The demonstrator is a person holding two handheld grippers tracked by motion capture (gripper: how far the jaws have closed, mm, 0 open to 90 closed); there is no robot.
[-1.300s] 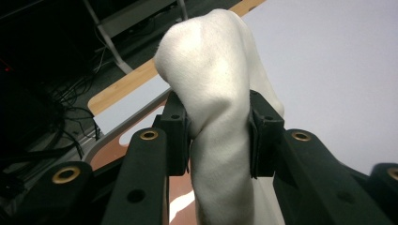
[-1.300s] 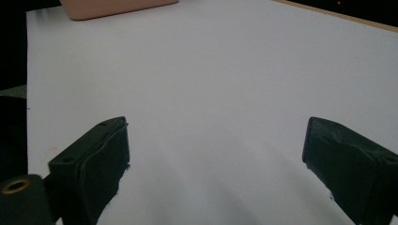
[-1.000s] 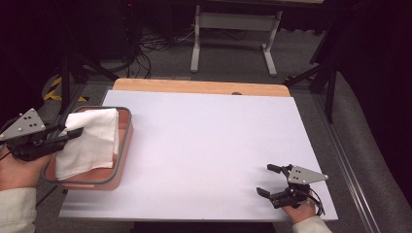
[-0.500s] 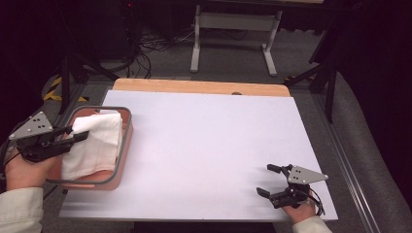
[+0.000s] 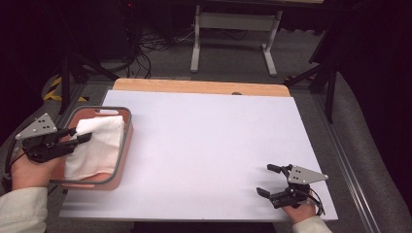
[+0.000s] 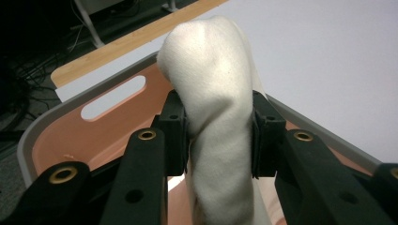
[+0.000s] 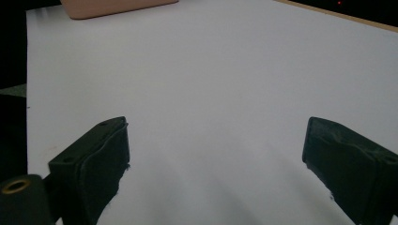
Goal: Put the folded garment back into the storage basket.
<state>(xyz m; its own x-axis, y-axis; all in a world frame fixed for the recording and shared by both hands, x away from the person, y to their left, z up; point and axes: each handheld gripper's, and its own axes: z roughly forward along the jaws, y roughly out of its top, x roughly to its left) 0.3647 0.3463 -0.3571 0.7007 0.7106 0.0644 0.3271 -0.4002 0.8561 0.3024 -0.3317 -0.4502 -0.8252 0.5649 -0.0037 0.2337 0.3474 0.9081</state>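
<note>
White cloth [image 6: 216, 108] sat pinched in the left gripper [image 5: 77, 138], over the basket [image 5: 124, 145]. The right gripper [image 5: 269, 180] rested with jaws wide apart on the desk [image 5: 209, 141].

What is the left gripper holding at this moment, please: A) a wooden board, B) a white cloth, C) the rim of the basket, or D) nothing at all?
B: in the left gripper view the left gripper has its two black jaws pressed against either side of a bunched white cloth, above the pink basket.
</note>
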